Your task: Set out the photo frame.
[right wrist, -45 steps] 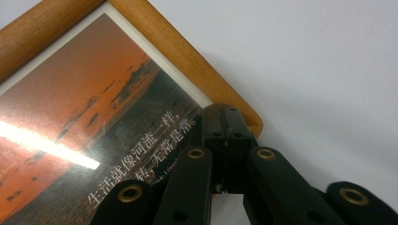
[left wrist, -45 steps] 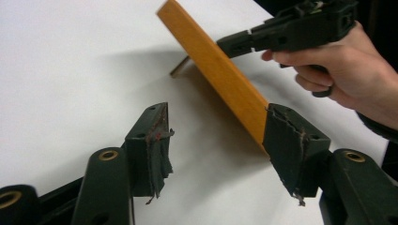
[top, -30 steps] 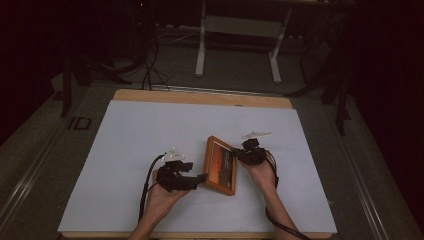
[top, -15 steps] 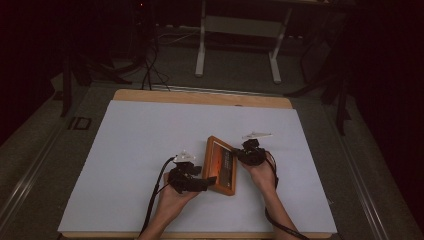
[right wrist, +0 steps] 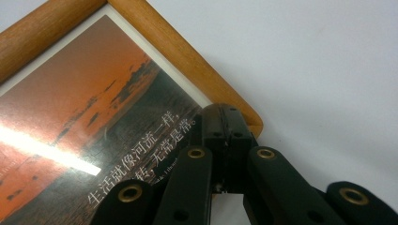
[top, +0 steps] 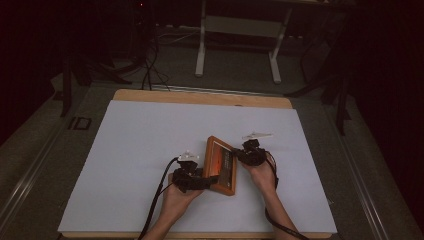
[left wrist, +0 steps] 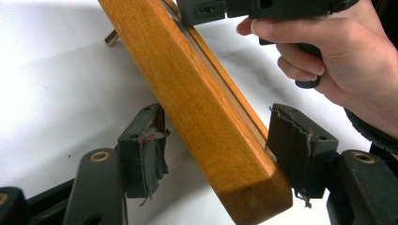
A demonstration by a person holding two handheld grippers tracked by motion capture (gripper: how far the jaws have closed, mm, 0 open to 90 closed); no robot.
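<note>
A wooden picture frame (top: pixel 220 165) holding an orange sunset print with white Chinese text (right wrist: pixel 94 126) lies near the middle of the white table. My left gripper (top: pixel 199 181) is at its near left corner. It is open, its jaws straddling the frame's wooden rail (left wrist: pixel 206 112); the right pad (left wrist: pixel 300 145) touches the wood and the left pad (left wrist: pixel 143 150) stands apart from it. My right gripper (top: pixel 246 155) is shut, with its tips (right wrist: pixel 225 136) resting on the print's face just inside a frame corner (right wrist: pixel 251 119). The right hand (left wrist: pixel 338 61) appears beyond the frame.
A white sheet (top: pixel 150 150) covers the wooden table (top: pixel 200 97). A small metal prop (left wrist: pixel 111 37) pokes out from behind the frame. A desk stand (top: pixel 235 45) and cables (top: pixel 150 60) sit on the dark floor beyond the table.
My left gripper has moved right up to the frame and now has its jaws around the near left rail. The right gripper and the frame have stayed where they were.
</note>
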